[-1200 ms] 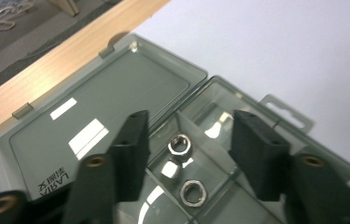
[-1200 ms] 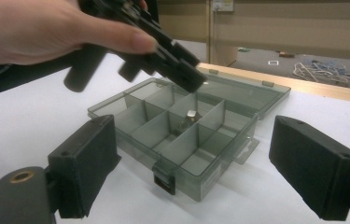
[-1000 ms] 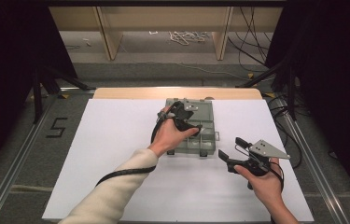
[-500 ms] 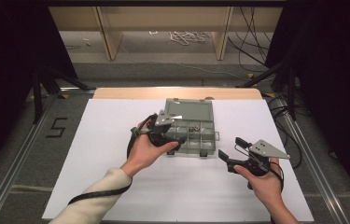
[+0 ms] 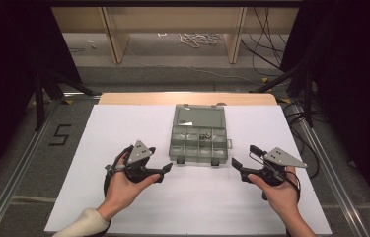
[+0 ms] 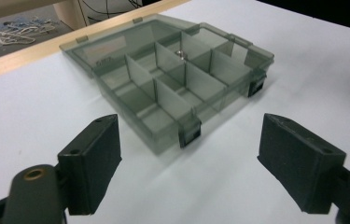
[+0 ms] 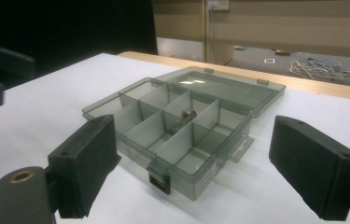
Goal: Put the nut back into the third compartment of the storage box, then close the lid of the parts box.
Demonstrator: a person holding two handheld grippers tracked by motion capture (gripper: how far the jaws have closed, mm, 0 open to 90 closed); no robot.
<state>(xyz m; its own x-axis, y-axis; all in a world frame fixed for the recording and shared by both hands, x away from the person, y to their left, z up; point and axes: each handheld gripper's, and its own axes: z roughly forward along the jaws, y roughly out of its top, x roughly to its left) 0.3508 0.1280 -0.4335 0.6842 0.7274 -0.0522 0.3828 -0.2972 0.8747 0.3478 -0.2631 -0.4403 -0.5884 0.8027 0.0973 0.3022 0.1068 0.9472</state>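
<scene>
Item: compartment box [image 5: 200, 133], smoky translucent plastic, lid folded back flat toward the far edge, lying near the middle of the white surface [image 5: 123, 123]. Contents: one small metallic piece [image 5: 204, 136] in a middle cell of the rear row; its kind is too small to tell; the other cells look empty. Two dark latches [image 6: 190, 135] hang at the near wall. Left tongs [image 5: 165, 169]: spread wide, holding nothing, resting low just off the box's near-left corner. Right tongs [image 5: 238, 167]: likewise spread and empty, near the box's near-right corner. Both sets point inward at the box, apart from it. Step in hand, as judged: a pause between actions, with the box open and one piece placed or awaiting removal. Next move, as judged: either one set of tongs reaches over the near wall into the cell, narrowing its spread to fit between the dividers, or the lid is swung forward and the latches pressed home.
</scene>
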